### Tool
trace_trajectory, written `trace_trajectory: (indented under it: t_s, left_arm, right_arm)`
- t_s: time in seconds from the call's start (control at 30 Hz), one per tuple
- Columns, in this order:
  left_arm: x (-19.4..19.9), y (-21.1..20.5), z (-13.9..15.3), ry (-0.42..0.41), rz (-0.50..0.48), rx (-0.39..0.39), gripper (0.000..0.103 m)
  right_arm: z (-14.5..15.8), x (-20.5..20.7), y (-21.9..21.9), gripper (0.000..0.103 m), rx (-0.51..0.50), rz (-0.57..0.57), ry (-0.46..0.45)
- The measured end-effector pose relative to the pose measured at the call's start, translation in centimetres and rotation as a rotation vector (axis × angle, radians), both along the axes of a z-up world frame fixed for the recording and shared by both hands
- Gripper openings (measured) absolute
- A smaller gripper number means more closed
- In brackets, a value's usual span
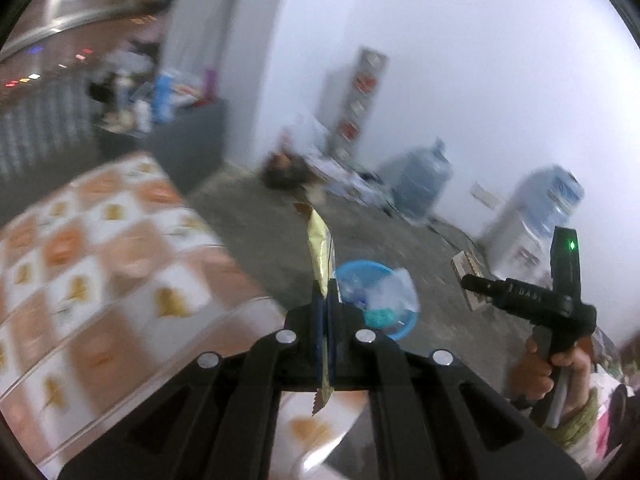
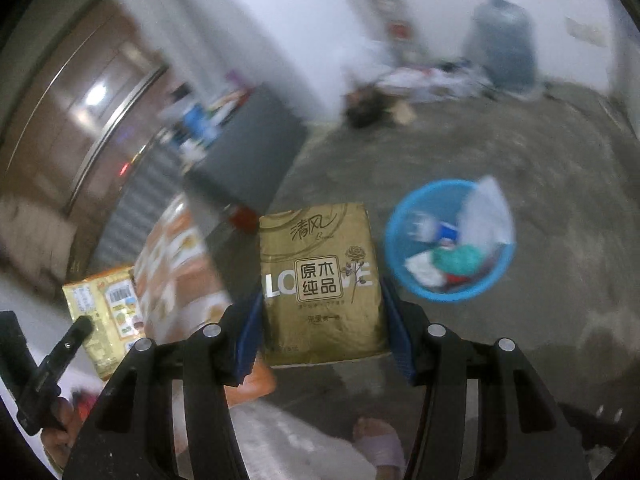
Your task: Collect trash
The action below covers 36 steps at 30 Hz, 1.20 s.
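My left gripper [image 1: 326, 300] is shut on a thin gold wrapper [image 1: 319, 248], seen edge-on and sticking up between the fingers. Just beyond it, on the concrete floor, stands a blue bin [image 1: 396, 330] holding several pieces of trash. In the right wrist view my right gripper [image 2: 320, 300] is shut on a gold tissue pack [image 2: 320, 280], its blue pads [image 2: 250, 320] pressing both sides. The blue bin [image 2: 416, 292] sits to the right of the pack. A yellow printed packet [image 2: 104, 312] shows at the left by the other hand's device [image 2: 44, 364].
A table with an orange and white checked cloth [image 1: 100, 272] fills the left. Behind it is a dark grey cabinet [image 1: 192, 148]. Water jugs [image 1: 424, 180], a dispenser [image 1: 536, 220] and floor clutter [image 1: 288, 168] line the white wall. A person's foot [image 2: 378, 440] is below the right gripper.
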<state>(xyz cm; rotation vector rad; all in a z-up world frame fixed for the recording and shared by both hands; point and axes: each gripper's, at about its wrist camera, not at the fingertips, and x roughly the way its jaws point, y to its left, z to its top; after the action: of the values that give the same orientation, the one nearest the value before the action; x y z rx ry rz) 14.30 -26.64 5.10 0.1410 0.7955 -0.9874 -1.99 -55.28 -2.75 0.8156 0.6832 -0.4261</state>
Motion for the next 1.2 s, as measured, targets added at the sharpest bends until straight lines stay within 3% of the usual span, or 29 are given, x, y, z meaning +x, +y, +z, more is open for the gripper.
trace_trajectory:
  t_s: [0.17,0.33,0.43,0.6,0.63,0.7,0.73,0.83,0.93,1.1,1.2]
  left_arm:
    - [1.6,-11.1,-4.9,0.123,-0.107,0.115,0.001]
    - [2.0,-20.1,-10.8,0.194,-0.175,0.248,0.002]
    - [2.4,-24.5,-14.1,0.23,-0.194,0.305,0.002]
    - [3.4,-29.1,-18.0,0.297,-0.207,0.322,0.002]
    - [3.8,-30.0,-18.9,0.317,-0.208,0.319,0.004]
    - [4.2,-31.4,-20.8,0.325,-0.19,0.363,0.023]
    - [4.4,-32.0,-21.8,0.329,-0.171,0.393,0.039]
    - [4.8,-31.7,-22.3,0.343,-0.153,0.396,0.043]
    - [4.6,-31.1,-21.1,0.332,-0.154,0.366,0.046]
    - [4.0,-28.7,-16.8,0.269,-0.174,0.305,0.048]
    - [3.3,-25.7,-13.1,0.246,-0.189,0.233,0.053]
  right_arm:
    - [-3.9,-0.5,-4.3,0.051,0.094,-0.081,0.024]
    - [-7.7,1.1,-8.1,0.051,0.18,-0.114,0.052]
    - [-9.4,2.4,-9.6,0.052,0.203,-0.12,0.063]
    - [-11.9,4.3,-12.7,0.056,0.223,-0.16,0.078]
    - [-12.3,4.7,-13.2,0.063,0.22,-0.161,0.082]
    - [-13.9,5.9,-14.2,0.073,0.213,-0.151,0.109]
    - [-14.7,6.3,-14.5,0.074,0.217,-0.151,0.128]
    - [-17.1,6.1,-14.7,0.074,0.249,-0.166,0.204]
    - [-17.2,4.5,-14.0,0.074,0.257,-0.175,0.19]
    - [-14.4,1.8,-11.6,0.074,0.181,-0.177,0.178]
    - [-11.2,1.0,-10.0,0.074,0.098,-0.156,0.153]
